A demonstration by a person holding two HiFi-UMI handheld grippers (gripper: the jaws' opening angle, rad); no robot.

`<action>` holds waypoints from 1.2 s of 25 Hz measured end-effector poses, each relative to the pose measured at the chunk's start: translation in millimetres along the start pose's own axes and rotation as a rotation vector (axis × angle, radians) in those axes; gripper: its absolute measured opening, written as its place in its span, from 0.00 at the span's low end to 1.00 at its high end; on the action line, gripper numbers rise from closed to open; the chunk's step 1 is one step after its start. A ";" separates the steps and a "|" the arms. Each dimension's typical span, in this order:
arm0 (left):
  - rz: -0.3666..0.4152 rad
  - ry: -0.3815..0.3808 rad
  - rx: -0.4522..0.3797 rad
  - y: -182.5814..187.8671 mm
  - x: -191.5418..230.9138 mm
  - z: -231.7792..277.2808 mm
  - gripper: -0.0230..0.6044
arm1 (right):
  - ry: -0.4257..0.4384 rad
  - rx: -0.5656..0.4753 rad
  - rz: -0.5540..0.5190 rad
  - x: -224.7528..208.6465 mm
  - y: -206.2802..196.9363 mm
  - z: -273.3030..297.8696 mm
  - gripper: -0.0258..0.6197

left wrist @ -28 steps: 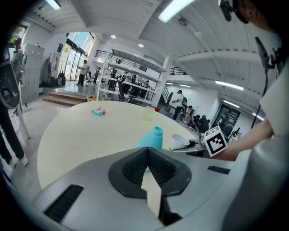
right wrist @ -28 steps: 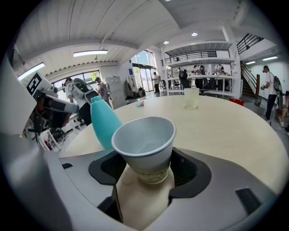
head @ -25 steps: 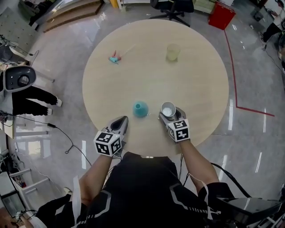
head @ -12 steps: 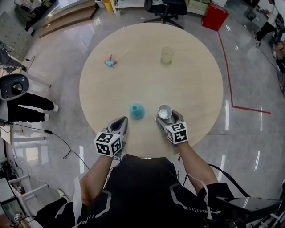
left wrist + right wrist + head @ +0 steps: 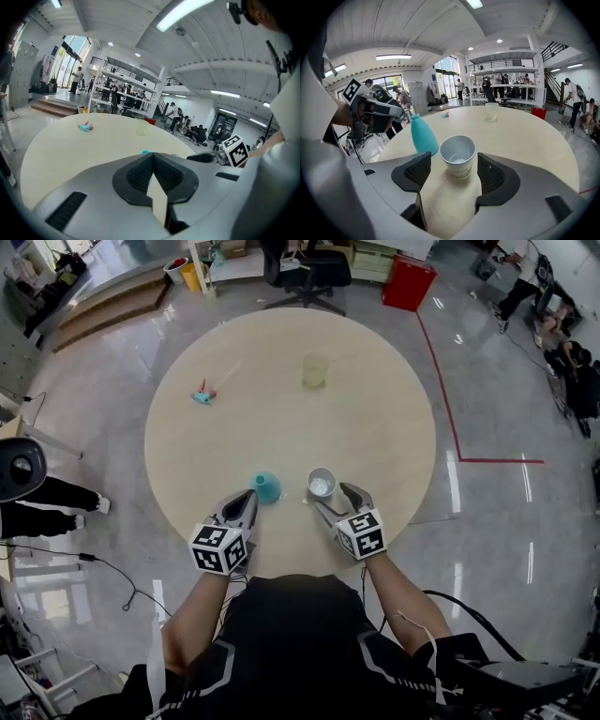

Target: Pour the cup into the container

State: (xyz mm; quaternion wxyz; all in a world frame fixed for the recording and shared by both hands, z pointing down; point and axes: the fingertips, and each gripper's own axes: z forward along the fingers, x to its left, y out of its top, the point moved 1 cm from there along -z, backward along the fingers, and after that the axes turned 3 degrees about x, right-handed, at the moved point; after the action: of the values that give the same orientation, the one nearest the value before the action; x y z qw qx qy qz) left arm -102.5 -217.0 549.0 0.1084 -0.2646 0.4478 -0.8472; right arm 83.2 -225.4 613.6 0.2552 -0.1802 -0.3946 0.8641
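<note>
A white paper cup stands upright near the front edge of the round table. My right gripper is open, with the cup between its fingertips and a gap on each side. Something pale lies in the cup's bottom. A teal bottle stands just left of the cup. My left gripper is shut and empty, just behind the bottle. A translucent yellowish container stands at the far side.
A small teal and pink object lies at the table's far left. Beyond the table are an office chair and a red bin. Red floor tape runs at the right. People sit in the background.
The head camera has tilted, shifting the whole scene left and down. My right gripper seems to sit slightly further back from the cup. Cup and bottle keep their places.
</note>
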 end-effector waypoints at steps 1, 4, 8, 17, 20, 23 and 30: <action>0.002 -0.003 -0.004 1.9 -1.6 -0.3 0.04 | -0.001 -0.014 0.003 0.9 3.9 -4.1 0.52; 0.008 -0.007 -0.024 12.6 -5.5 -3.8 0.04 | -0.004 -0.079 0.021 2.9 24.5 -19.2 0.51; 0.006 -0.029 -0.072 31.1 -12.0 -8.6 0.04 | -0.045 -0.204 0.028 -2.7 65.1 -40.4 0.22; 0.035 -0.041 -0.126 54.9 -21.9 -20.5 0.04 | -0.033 -0.336 0.059 2.6 128.1 -71.1 0.05; 0.044 -0.039 -0.132 55.9 -26.0 -22.6 0.04 | -0.023 -0.347 0.053 5.3 131.7 -75.2 0.05; 0.057 -0.042 -0.138 58.5 -31.0 -24.5 0.04 | -0.024 -0.346 0.060 3.8 132.1 -78.6 0.05; 0.076 -0.041 -0.140 63.0 -54.4 -34.5 0.04 | -0.013 -0.354 0.030 1.5 137.6 -99.7 0.05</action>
State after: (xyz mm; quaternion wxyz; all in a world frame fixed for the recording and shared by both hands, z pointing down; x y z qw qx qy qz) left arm -79.1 -206.2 462.7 0.1307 -0.2716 0.5132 -0.8036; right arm 92.0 -242.6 444.8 0.2041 -0.2223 -0.5395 0.7860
